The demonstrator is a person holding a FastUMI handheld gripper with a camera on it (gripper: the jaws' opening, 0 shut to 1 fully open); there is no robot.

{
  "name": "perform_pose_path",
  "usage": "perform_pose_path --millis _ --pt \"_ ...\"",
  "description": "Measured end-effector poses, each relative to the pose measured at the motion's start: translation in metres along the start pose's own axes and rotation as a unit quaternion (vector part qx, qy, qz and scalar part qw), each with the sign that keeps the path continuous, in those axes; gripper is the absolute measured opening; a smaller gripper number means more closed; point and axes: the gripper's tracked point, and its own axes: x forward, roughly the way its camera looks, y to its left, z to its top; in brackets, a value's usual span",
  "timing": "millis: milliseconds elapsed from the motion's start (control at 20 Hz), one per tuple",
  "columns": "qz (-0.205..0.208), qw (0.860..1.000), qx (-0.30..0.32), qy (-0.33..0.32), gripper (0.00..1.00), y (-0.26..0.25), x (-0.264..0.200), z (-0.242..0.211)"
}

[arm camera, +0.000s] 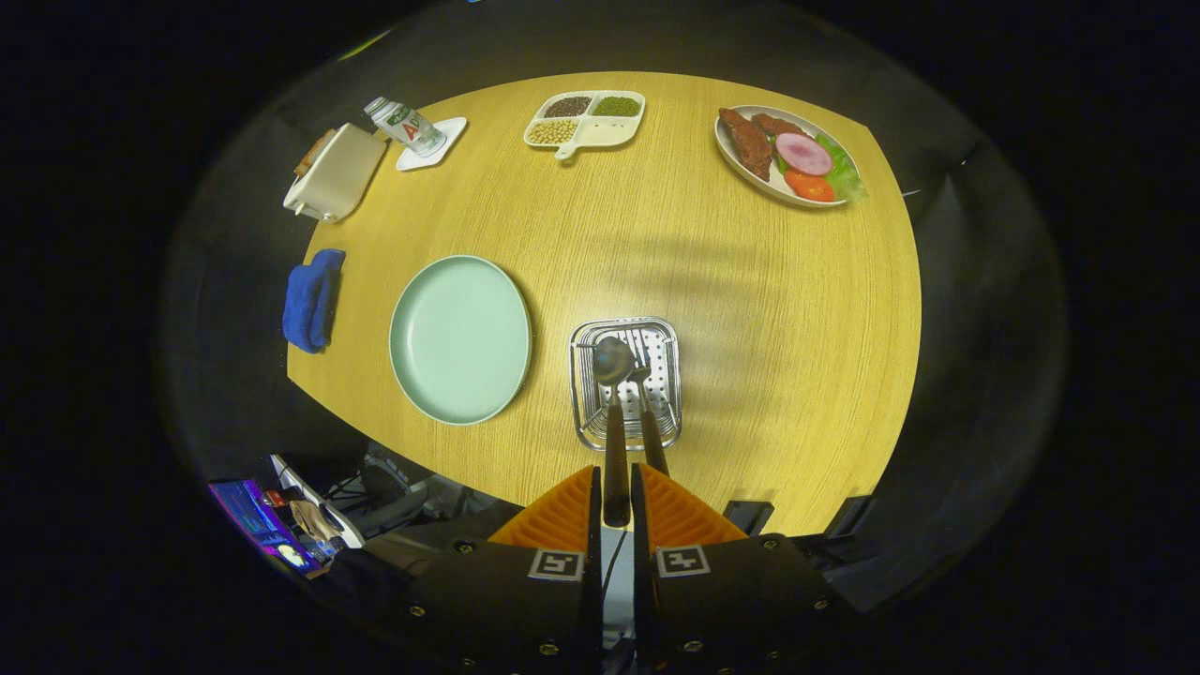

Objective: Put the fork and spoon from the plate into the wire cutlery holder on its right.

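While hovering above the near edge of the counter (750, 309), the hand-held gripper (615, 502) is pointing forward and down toward the wire cutlery holder (625, 382), fingers nearly closed with a narrow gap between them. A dark handle is sitting in that gap and both fingers seem to be pressing on it, so the gripper is clenching the spoon (612, 361) by its handle end. The spoon's bowl is lying over the holder's opening, just ahead of the fingers. The fork (643, 389) is leaning beside the spoon inside the holder, its handle sticking up toward the right finger; cannot tell if that finger is touching it. The holder is standing near the counter's near edge, just right of the pale green plate (459, 339), which is sitting bare. A blue cloth (311, 300) is lying at the counter's left edge. Along the far edge: a cream toaster (335, 173) at the left corner, a bottle (405, 125) lying on a white coaster (433, 143), a divided tray of beans (585, 122), and a plate of food (786, 155) toward the right corner. Cables and a lit screen (262, 525) are showing below the counter on the left.
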Motion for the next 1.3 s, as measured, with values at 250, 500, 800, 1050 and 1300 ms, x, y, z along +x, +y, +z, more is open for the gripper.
perform_pose_path --millis 250,500,800,1050,1300 --pt "0.007 1.0 0.009 -0.029 0.16 0.003 -0.017 -0.008" --pt "0.022 0.992 0.014 -0.125 0.17 0.026 -0.048 0.001" --pt "0.009 0.938 -0.027 -0.346 0.17 0.085 -0.106 0.019" --pt "-0.007 0.857 -0.07 -0.51 0.3 0.154 -0.152 -0.005" --pt "-0.052 0.769 -0.061 -0.634 0.52 0.195 -0.19 -0.017"
